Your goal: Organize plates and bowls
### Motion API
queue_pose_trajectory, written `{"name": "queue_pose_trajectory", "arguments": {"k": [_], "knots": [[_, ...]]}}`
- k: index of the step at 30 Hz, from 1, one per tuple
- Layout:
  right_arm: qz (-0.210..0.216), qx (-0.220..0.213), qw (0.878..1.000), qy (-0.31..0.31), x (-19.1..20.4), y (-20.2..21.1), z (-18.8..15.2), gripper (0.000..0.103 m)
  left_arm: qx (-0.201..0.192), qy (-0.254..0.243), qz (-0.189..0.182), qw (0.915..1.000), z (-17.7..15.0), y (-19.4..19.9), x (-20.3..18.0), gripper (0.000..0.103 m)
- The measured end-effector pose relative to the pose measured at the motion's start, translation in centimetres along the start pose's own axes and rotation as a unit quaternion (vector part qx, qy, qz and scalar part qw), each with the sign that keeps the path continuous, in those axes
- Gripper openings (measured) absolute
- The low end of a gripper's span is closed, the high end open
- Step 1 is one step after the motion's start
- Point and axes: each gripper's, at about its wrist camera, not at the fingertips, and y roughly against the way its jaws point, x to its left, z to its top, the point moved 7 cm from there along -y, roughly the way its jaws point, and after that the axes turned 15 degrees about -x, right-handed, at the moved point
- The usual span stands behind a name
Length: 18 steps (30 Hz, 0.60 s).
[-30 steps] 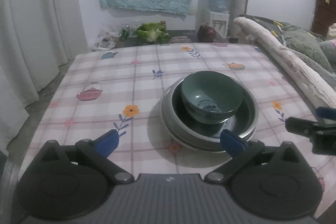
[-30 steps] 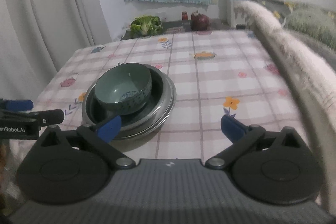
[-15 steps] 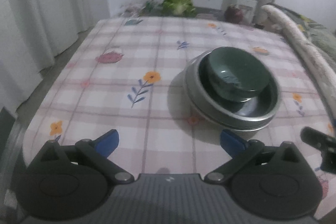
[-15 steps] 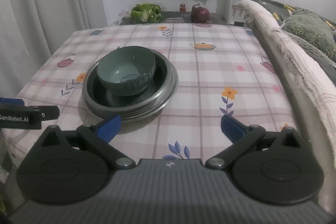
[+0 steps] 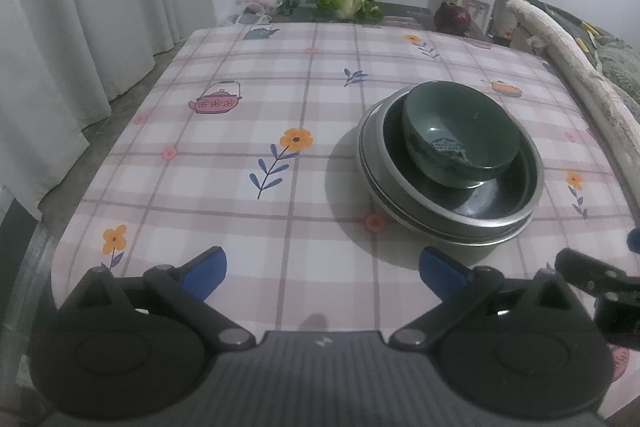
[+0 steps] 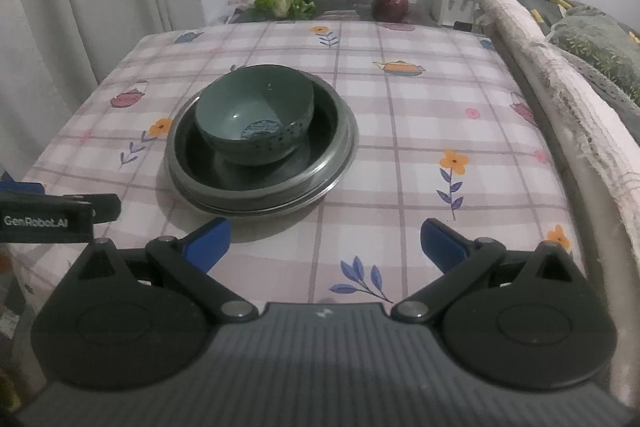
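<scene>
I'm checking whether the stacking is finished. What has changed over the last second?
Only the grippers moved: the left gripper drew back and leftward from the stack, the right gripper backed off slightly. Both stayed open and empty. The green bowl stayed inside the dark plate on the metal plates.

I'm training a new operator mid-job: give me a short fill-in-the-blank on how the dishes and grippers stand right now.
1. The green bowl sits inside the dark ____, on top of the stack.
2. The stack's lowest pieces are metal plates, resting on the checked ____.
3. Both the left gripper and the right gripper have their jaws ____ and hold nothing.
4. Beyond the table's far edge lies a leafy green ____.

Missing words: plate; tablecloth; open; vegetable
</scene>
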Motion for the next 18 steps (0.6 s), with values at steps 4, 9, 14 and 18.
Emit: {"name": "queue_pose_trajectory", "arguments": {"k": [4, 9, 14, 18], "knots": [[0.007, 0.001, 1.0, 0.002, 0.31, 0.17, 0.16, 0.102, 0.002, 0.002, -0.002, 1.0, 0.17, 0.03, -0.03, 0.103], [-0.001, 0.006, 1.0, 0.005, 0.3, 0.23, 0.05, 0.102, 0.005, 0.002, -0.006, 1.0, 0.41, 0.16, -0.22, 0.103], [-0.004, 0.008, 1.0, 0.002, -0.01, 0.27, 0.02, 0.102, 0.01, 0.001, -0.01, 0.9999, 0.33, 0.02, -0.43, 0.103], [-0.005, 0.01, 1.0, 0.001, -0.08, 0.25, 0.0, 0.102, 0.011, 0.002, -0.012, 0.9999, 0.24, -0.03, -0.5, 0.103]]}}
